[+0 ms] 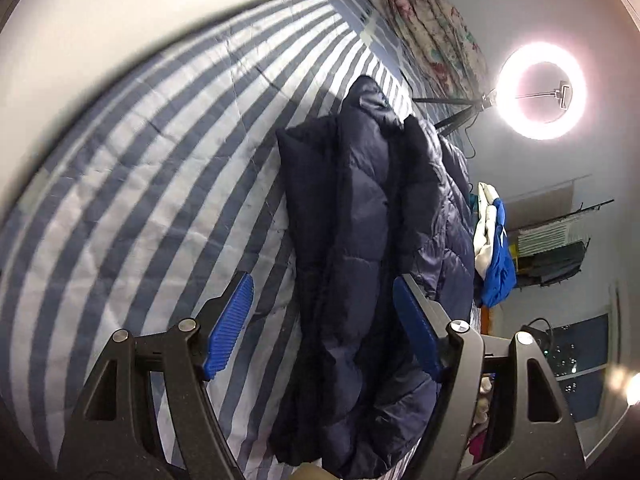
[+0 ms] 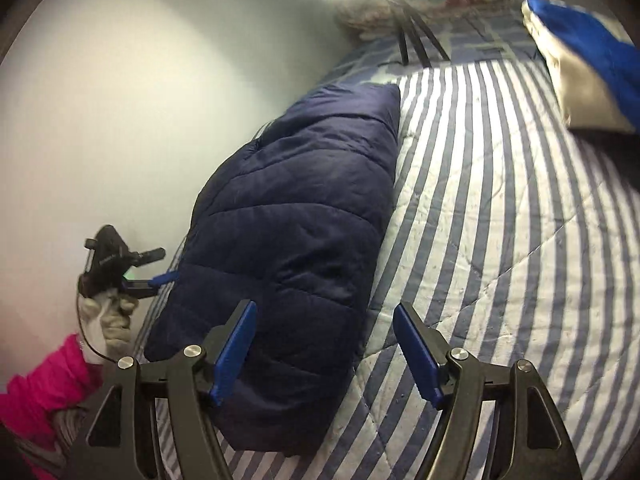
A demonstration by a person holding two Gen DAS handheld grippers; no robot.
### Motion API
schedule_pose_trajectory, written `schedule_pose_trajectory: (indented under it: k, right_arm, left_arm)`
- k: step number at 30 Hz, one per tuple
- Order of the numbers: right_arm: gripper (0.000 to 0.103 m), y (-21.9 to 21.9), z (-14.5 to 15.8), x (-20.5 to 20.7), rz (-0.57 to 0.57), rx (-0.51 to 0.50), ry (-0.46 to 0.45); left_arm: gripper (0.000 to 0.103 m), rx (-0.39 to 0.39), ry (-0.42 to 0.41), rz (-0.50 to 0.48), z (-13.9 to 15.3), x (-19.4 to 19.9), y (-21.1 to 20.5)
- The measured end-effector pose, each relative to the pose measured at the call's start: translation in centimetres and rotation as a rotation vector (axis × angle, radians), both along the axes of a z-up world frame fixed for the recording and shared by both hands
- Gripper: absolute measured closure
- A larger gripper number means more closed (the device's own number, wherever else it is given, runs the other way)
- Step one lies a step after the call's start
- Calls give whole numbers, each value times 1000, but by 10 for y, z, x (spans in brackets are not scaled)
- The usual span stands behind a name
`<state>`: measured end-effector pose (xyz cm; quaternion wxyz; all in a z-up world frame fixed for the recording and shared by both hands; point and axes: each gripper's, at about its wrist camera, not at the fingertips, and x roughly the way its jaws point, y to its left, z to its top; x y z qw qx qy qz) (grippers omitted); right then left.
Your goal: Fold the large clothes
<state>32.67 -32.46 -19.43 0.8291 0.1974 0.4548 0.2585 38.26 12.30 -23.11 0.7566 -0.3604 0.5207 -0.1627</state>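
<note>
Though its near end is cut off, one folded navy jacket lies on the striped bed. Both tools, left and right, gape empty over it.

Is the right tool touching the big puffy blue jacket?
Apart. In the right wrist view the right tool stands open, its blue pads clamping nothing, above the jacket lying on the striped bed.

Left gripper, right gripper: agape

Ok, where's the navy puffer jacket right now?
The navy puffer jacket lies folded lengthwise on the striped bedspread, along the wall side in the right wrist view.
</note>
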Motion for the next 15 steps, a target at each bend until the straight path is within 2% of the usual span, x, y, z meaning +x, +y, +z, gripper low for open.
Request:
schedule_pose_trajectory:
  k: [7, 15]
  right_arm:
    - [26, -4, -22, 6, 21, 70, 57]
    - [24, 4, -41, 25, 39, 91, 85]
  left_arm:
    - [28, -169, 34, 13, -28, 1, 11]
    - [28, -286, 22, -18, -39, 9, 10]
